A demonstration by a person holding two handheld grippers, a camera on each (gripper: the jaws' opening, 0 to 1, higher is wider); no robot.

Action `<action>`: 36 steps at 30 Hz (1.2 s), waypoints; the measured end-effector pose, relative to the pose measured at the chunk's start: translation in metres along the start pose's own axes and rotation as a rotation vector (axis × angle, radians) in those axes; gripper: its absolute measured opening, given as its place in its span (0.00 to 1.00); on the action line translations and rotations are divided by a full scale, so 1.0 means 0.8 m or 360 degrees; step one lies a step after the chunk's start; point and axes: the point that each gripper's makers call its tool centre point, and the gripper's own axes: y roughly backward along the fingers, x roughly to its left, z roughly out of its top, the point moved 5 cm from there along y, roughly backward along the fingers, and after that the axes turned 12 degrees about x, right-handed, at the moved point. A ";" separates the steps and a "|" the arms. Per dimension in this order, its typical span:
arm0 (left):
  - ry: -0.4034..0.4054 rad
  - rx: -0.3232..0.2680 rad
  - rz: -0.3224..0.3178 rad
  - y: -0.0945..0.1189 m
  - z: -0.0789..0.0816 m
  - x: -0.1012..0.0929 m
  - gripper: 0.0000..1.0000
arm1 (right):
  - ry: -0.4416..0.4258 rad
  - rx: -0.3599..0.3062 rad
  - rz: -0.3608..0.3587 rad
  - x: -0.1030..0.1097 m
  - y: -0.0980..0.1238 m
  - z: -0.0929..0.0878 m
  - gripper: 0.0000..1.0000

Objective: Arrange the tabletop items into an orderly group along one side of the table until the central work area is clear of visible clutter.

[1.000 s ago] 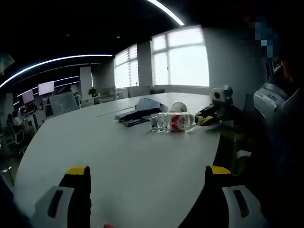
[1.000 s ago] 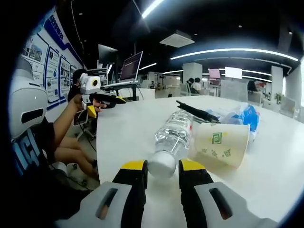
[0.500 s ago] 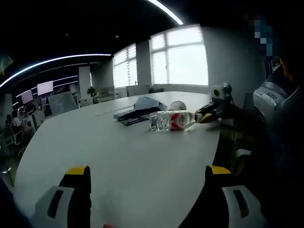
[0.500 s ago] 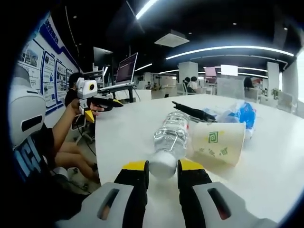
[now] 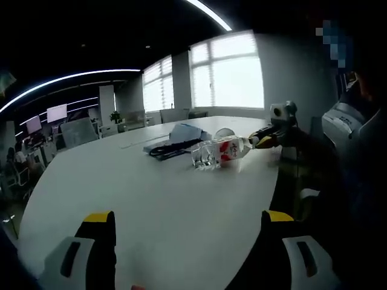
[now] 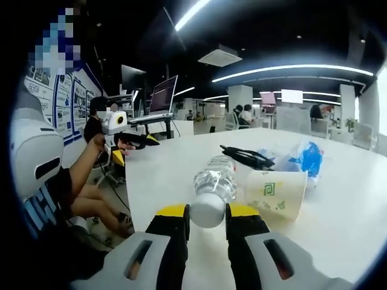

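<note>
While clamped on the white cap of the clear water bottle (image 6: 213, 186), right gripper (image 6: 207, 212) with jaws nearly closed, bottle body lifted off the white surface (image 6: 169, 181). Beside it at 2 o'clock, a tipped paper cup (image 6: 277, 192). Left gripper (image 5: 187, 222) with jaws spread wide, holding nothing, above bare surface.

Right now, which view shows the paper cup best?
The right gripper view: the cup lies on its side beside the bottle, close up, green logo legible. In the left gripper view the cup is a small white shape far off, behind the bottle.
</note>
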 end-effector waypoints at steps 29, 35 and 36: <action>-0.0007 -0.0002 0.0001 0.002 0.000 0.000 1.00 | 0.0086 -0.0176 -0.0048 -0.001 0.022 0.050 0.20; -0.0008 -0.0002 -0.0006 0.000 -0.001 0.000 1.00 | 0.0119 -0.0211 -0.0104 -0.005 0.027 0.059 0.19; -0.0007 -0.0002 -0.0007 0.000 -0.001 0.000 1.00 | 0.0105 -0.0221 -0.0083 -0.006 0.028 0.061 0.19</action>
